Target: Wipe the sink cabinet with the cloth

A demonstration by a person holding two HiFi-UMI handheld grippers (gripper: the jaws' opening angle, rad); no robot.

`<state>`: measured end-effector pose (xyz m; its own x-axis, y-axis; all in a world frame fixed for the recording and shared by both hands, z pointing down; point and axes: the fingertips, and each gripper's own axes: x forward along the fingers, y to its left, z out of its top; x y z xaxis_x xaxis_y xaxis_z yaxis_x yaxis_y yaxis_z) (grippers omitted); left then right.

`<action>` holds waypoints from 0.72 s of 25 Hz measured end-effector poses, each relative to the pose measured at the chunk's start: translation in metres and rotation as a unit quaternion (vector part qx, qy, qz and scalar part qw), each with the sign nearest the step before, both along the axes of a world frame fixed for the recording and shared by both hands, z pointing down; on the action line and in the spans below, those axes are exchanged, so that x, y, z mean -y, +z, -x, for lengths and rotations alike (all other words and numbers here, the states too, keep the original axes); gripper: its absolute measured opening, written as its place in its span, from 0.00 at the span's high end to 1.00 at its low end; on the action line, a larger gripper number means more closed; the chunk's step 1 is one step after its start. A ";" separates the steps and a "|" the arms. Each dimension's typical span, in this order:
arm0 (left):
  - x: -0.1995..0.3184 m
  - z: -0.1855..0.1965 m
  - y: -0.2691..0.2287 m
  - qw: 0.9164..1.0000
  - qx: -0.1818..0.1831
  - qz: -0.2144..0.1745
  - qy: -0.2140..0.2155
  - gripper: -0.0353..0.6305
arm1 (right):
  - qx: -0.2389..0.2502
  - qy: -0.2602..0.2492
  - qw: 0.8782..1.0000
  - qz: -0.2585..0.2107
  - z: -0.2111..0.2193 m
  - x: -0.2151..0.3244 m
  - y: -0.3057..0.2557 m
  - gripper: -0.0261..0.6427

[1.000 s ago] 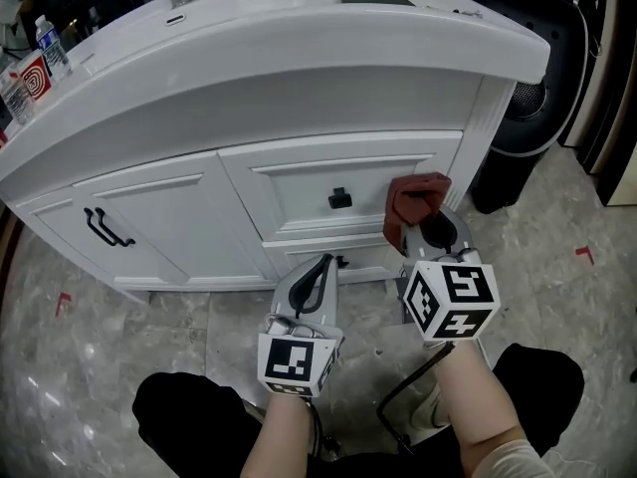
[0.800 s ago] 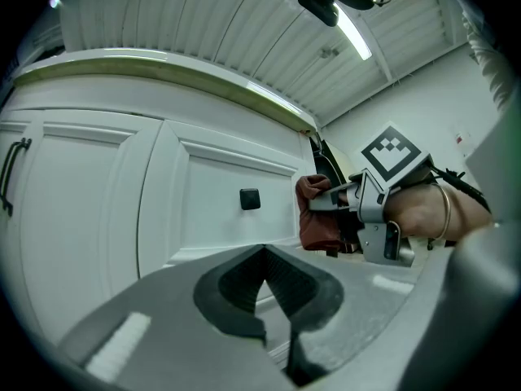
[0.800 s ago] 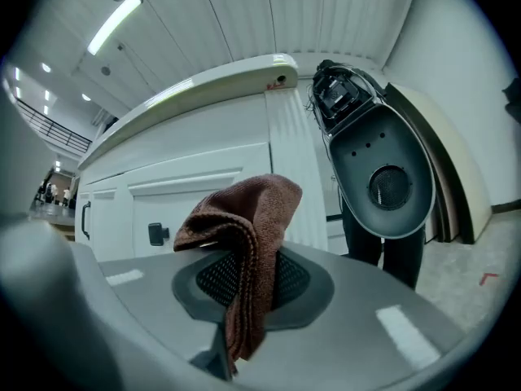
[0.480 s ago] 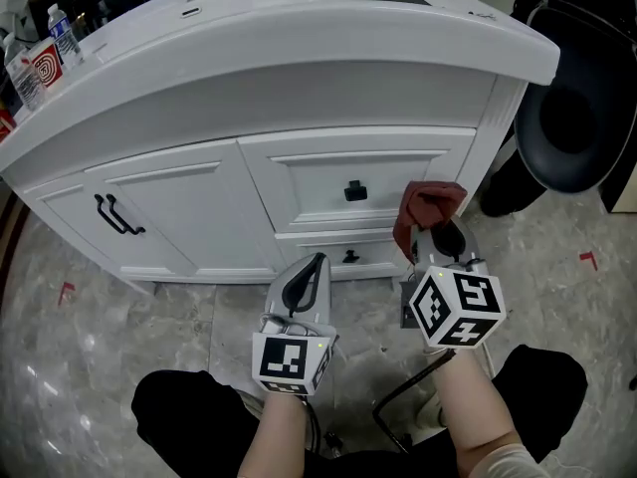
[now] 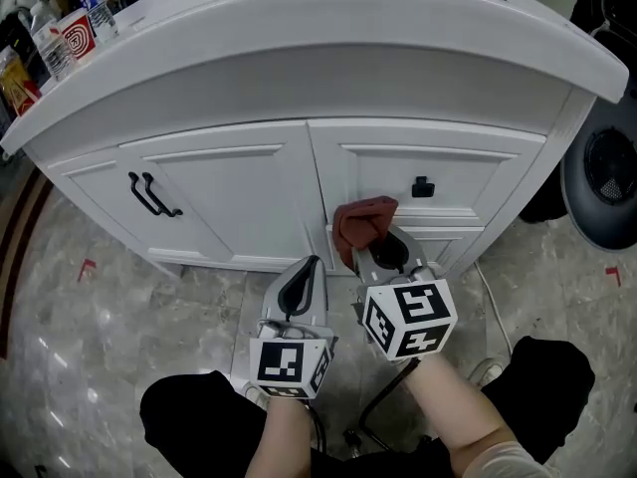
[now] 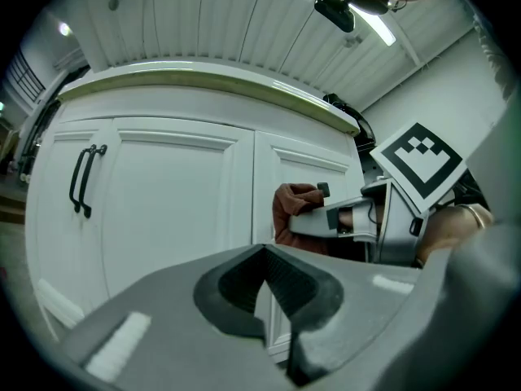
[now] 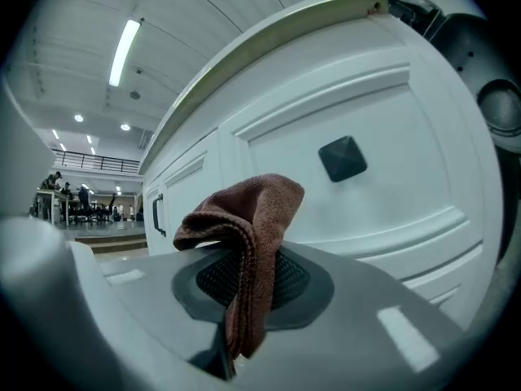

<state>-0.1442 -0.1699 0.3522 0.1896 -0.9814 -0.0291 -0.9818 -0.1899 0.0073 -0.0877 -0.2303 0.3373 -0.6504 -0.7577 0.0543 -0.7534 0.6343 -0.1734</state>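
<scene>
My right claw (image 5: 383,255) grips the folded rust-brown terry cloth (image 5: 360,223), which seems to touch the white panelled sink cabinet (image 5: 239,182) at the lower drawer's left edge. My left claw (image 5: 309,270) hangs closed, empty, just beside; bare door panel leftward.

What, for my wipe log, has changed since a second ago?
The right claw carried the cloth leftward across the cabinet front, from right of the drawer knob to left of it. Unchanged: the right claw stays shut on the cloth; the left claw stays shut, empty, held low.
</scene>
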 end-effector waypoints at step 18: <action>0.008 -0.008 0.009 1.000 -0.010 0.007 0.019 0.95 | 0.018 0.001 0.999 0.038 -0.008 0.017 0.010 0.84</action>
<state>-0.1365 -0.1775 0.3614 0.2271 -0.9737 -0.0200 -0.9733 -0.2276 0.0293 -0.0801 -0.2475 0.3469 -0.6521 -0.7531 0.0871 -0.7464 0.6175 -0.2482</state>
